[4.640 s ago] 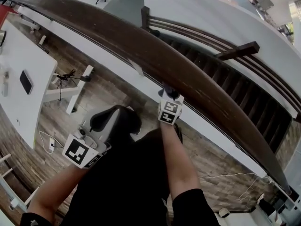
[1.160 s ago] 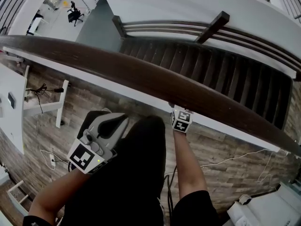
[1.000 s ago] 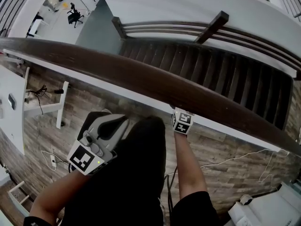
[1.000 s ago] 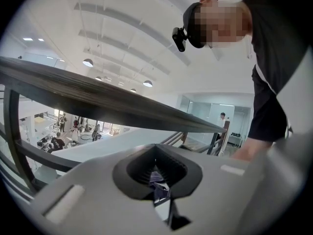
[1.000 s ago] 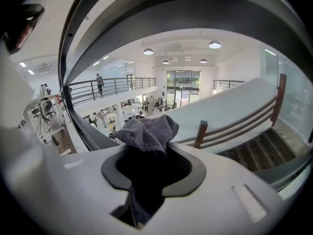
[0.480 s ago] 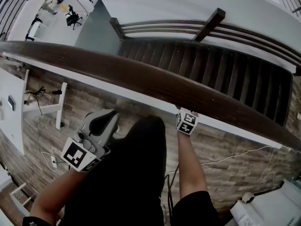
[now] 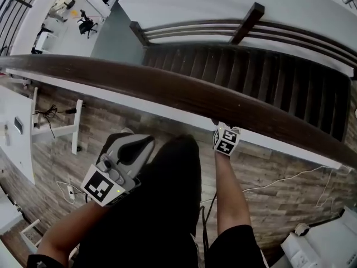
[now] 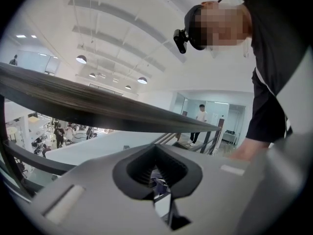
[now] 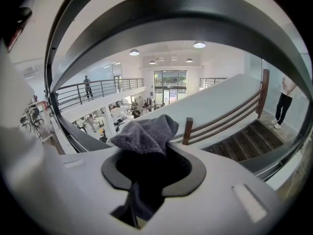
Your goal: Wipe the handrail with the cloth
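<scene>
One grey cloth (image 9: 145, 132) sits clamped in my right gripper (image 9: 151, 169), just under the wooden handrail (image 7: 167, 88). My left gripper (image 8: 157, 174) is closed, empty.

The handrail (image 7: 167, 88) is dark brown with a fine lengthwise grain. The cloth (image 9: 145, 135) is plain grey. The left gripper (image 7: 142, 143) is pale grey and black; its cube (image 7: 100, 186) carries black-and-white square markers. The floor (image 7: 279, 188) shows grey-brown planks.

Open-plan office atrium, mezzanine handrail (image 7: 167, 88), staircase (image 7: 268, 71), desks (image 7: 14, 141) below
</scene>
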`<state>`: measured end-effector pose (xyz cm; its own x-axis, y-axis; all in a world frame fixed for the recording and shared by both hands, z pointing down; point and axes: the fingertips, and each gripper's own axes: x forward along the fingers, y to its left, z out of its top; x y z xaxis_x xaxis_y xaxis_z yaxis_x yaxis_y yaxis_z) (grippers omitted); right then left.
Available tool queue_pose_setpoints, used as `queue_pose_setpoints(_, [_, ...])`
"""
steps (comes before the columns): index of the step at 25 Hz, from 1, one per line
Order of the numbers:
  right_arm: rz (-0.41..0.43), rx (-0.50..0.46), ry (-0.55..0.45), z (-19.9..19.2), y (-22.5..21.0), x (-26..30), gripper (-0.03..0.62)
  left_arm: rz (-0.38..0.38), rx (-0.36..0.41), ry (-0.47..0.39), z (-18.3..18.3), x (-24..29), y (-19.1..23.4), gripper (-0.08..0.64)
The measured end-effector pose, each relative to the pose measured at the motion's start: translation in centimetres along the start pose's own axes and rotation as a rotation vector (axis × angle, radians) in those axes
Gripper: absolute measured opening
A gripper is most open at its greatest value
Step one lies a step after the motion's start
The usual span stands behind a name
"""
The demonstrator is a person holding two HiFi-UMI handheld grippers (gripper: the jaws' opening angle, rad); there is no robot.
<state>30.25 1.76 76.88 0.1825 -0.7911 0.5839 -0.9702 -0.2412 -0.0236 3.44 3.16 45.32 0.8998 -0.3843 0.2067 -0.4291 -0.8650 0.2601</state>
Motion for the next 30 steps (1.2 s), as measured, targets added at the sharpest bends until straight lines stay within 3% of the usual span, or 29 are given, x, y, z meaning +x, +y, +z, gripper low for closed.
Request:
queue_pose_setpoints(12, [-0.034,0.059,-0.040,2.6,0.8,-9.8,0.103,-0.027,-0.044,-0.036,3.8,-0.1,-0.3,-0.002])
queue_pose_setpoints(17, [-0.029,0.094,-0.089,6.5,3.2,-16.9,0.101,-0.042,-0.116,-0.098,5.6,-1.1,1.5,-0.002])
queue_pose_setpoints(26, [-0.006,0.095,-0.341,16.9,11.5,-27.7,0.101,-0.076,-0.030,-0.106,5.5,-2.4,4.9,-0.002])
queue_pose_setpoints(30, [0.003,-0.015,-0.489,22.5,14.7,-30.2,0.103,-0.104,0.025,-0.131,6.6,-2.6,5.2,-0.002])
